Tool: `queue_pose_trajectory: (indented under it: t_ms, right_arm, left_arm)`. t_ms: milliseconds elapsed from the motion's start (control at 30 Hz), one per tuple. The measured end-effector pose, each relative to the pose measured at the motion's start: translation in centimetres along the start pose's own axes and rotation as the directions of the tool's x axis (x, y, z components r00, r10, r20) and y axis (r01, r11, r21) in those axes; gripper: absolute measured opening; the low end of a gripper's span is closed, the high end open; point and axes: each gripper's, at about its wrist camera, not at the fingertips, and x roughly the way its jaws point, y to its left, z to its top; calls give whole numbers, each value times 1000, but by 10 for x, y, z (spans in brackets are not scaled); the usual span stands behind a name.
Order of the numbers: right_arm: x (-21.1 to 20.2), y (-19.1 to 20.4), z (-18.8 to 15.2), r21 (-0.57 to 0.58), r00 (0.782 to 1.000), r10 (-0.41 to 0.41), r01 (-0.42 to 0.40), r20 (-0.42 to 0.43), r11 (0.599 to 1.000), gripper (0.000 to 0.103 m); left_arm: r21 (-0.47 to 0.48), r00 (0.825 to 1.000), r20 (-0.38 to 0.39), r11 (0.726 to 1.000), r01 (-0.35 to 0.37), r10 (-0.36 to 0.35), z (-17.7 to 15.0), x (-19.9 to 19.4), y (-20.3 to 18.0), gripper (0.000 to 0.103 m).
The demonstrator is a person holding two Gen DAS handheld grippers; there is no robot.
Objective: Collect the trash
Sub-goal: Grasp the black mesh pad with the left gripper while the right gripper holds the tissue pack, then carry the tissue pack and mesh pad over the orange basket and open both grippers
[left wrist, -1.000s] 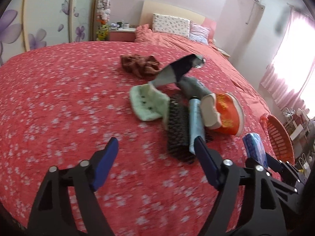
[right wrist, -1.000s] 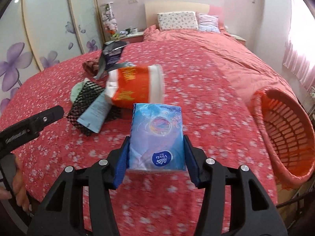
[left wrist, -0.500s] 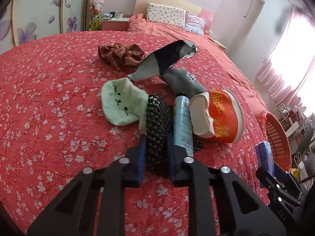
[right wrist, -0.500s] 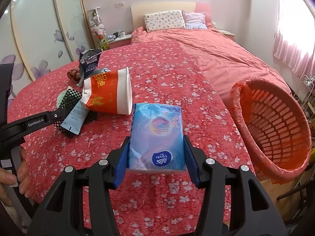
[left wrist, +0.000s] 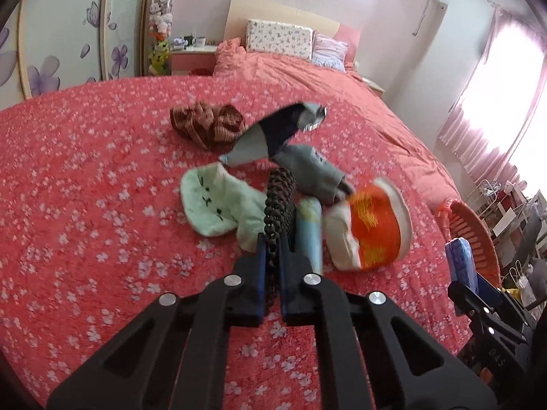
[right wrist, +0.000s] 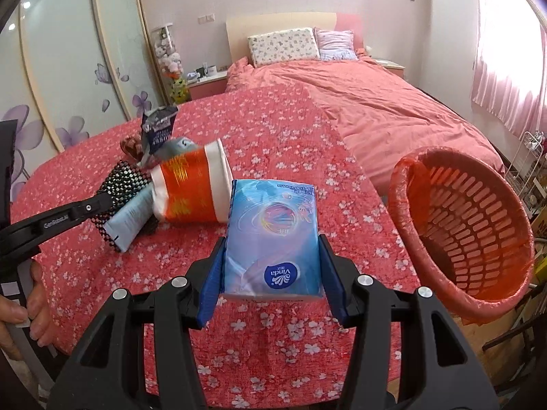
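Left gripper [left wrist: 271, 256] is pinched tight on the black foam net sleeve [left wrist: 278, 201], which lies beside the blue tube [left wrist: 308, 230] and orange paper cup [left wrist: 372, 229] on the red floral tablecloth [left wrist: 85, 177]. Right gripper [right wrist: 271, 266] clamps the Vinda tissue pack [right wrist: 273, 235], held above the cloth, with the orange trash basket [right wrist: 468, 225] just to its right.

Obstacles: noodle cup [right wrist: 195, 188] at 11 o'clock of tissue pack [right wrist: 273, 239]. Open path: basket [right wrist: 461, 225] mouth, 3 o'clock.
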Motion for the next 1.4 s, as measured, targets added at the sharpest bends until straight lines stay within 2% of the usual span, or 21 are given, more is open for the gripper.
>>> queue_pose_trajectory:
  t_ms: [267,633,867,1133,1400]
  right_arm:
    - [-12,-1,5,9,999,5,-5,33,1000,52]
    - [-36,-12,16,39,994,-3,-1,107,999,52]
    - [-55,-31,21,81,986,-32,19,161,997,52]
    - [-76,-59,21,124,959,-135,107,249,986,52]
    - [-86,-108,20,229,941,-221,163,257,960,52]
  left_arm:
    - [-4,996,91,1000,-14,14,20,-36,2,7]
    - [27,990,136,999,30,-34,31,-68,-23,7]
    - [83,984,145,993,88,-99,31,-80,-65,7]
    - [165,972,136,972,167,-190,25,-85,-120,7]
    - [222,958,94,944,243,-269,17,-73,-170,7]
